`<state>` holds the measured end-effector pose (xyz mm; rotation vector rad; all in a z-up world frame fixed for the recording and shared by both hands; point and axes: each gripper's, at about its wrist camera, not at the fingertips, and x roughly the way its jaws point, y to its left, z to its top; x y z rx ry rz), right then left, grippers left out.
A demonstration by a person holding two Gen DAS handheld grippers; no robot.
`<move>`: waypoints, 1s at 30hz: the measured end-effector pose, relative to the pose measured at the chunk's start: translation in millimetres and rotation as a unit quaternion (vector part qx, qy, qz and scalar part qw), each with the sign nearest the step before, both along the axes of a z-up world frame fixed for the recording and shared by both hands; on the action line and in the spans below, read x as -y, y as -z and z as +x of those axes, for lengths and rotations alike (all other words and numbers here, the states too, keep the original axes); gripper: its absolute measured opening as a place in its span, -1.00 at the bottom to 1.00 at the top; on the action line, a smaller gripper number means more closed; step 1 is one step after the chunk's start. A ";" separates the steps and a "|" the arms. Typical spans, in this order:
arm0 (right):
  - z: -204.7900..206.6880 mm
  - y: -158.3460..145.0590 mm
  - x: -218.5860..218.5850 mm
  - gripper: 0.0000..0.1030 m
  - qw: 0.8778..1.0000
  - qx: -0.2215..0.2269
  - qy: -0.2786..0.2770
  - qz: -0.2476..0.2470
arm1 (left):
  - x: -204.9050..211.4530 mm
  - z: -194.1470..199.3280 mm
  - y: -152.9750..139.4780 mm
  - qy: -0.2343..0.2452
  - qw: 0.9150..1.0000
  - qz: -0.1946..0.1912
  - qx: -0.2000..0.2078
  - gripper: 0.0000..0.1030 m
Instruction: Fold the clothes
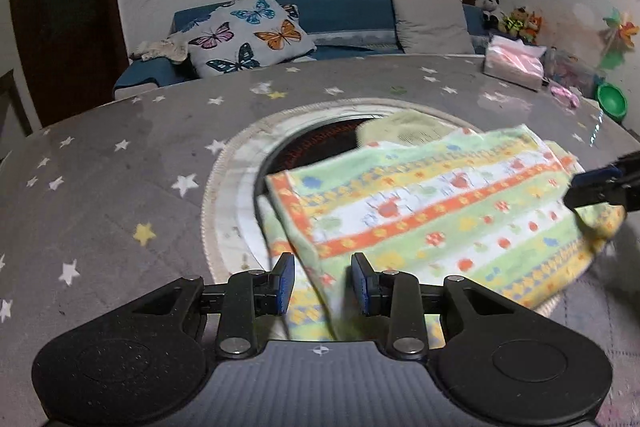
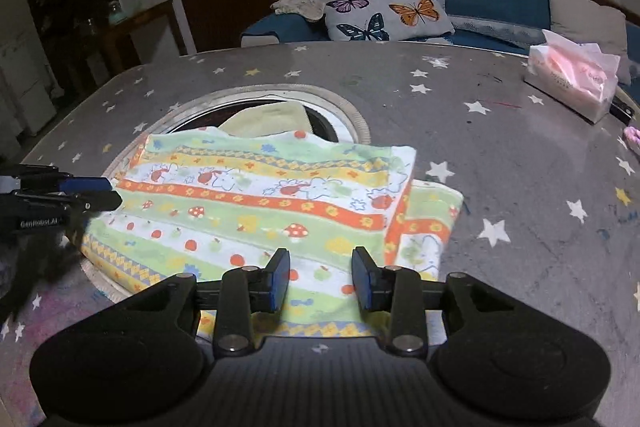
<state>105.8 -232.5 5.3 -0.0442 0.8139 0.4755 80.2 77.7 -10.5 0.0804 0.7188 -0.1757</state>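
A striped towel [image 1: 432,211] with mushroom and ladybird prints lies folded over the round opening in the star-patterned table; it also shows in the right wrist view [image 2: 256,203]. Its upper layer leaves a lower layer [image 2: 434,223] uncovered at one end. My left gripper [image 1: 323,281] is open, its jaws on either side of a raised fold at the towel's near edge. My right gripper [image 2: 321,277] is open just above the towel's near edge. The right gripper also shows in the left wrist view [image 1: 592,189] at the towel's right corner, and the left gripper shows in the right wrist view [image 2: 86,193] at the towel's left corner.
A pale yellow cloth [image 2: 268,119] lies in the round opening [image 2: 340,103] behind the towel. A pink tissue pack [image 2: 572,83] stands at the table's far right. A green bowl [image 1: 612,99] and small toys sit near it. A sofa with a butterfly cushion [image 1: 248,31] is behind the table.
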 end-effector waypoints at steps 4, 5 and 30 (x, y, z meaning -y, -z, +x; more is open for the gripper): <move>13.8 -8.3 -2.6 -0.34 1.000 0.017 0.006 0.005 | -0.8 18.2 -4.6 -0.003 1.000 0.004 0.007 -0.33; 19.4 -9.4 -3.9 -0.34 1.000 0.020 0.008 0.007 | -0.5 23.6 -5.2 -0.004 1.000 0.005 0.009 -0.33; 65.9 3.7 -5.8 -0.33 0.999 0.018 0.049 0.009 | -7.5 58.5 -3.6 -0.036 0.999 0.022 -0.001 -0.17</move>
